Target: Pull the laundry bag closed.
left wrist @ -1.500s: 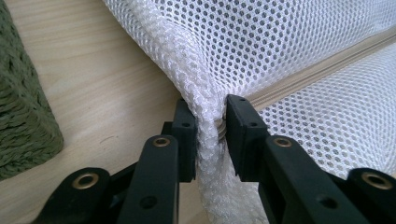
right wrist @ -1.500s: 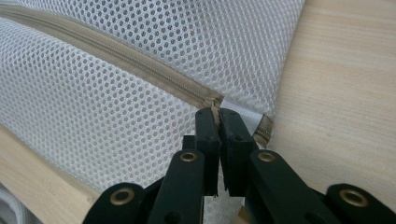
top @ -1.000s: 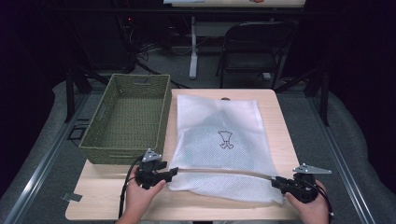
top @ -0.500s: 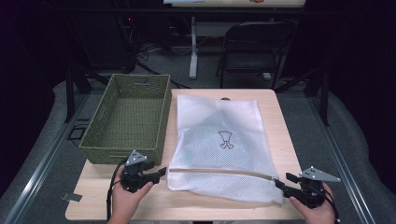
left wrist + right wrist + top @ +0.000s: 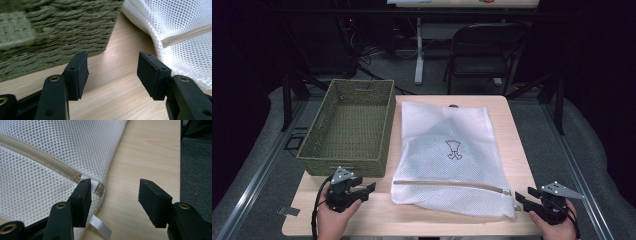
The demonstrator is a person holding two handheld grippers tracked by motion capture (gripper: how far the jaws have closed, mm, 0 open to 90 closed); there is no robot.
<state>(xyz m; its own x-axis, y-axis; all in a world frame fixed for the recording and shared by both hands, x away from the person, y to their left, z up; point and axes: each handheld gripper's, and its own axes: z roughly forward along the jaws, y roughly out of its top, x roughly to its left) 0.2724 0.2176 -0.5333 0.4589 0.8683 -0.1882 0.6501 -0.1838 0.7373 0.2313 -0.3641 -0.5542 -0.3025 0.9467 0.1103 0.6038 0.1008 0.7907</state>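
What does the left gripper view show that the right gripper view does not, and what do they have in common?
Left gripper view: the woven green basket beside the bag, and the left hand-held gripper open over bare wood. Right gripper view: the zipper end with its white tab, the table edge, dark floor beyond, and the right hand-held gripper open, one jaw right by the zipper end. Both: the white mesh laundry bag, its zipper, and the light wooden table.

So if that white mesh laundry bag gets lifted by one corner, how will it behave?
The mesh laundry bag would probably sag and drape: it lies flat with soft folds. Something bulges faintly inside, so the weight may slide toward the low end. Its open weave should grip well rather than slip.
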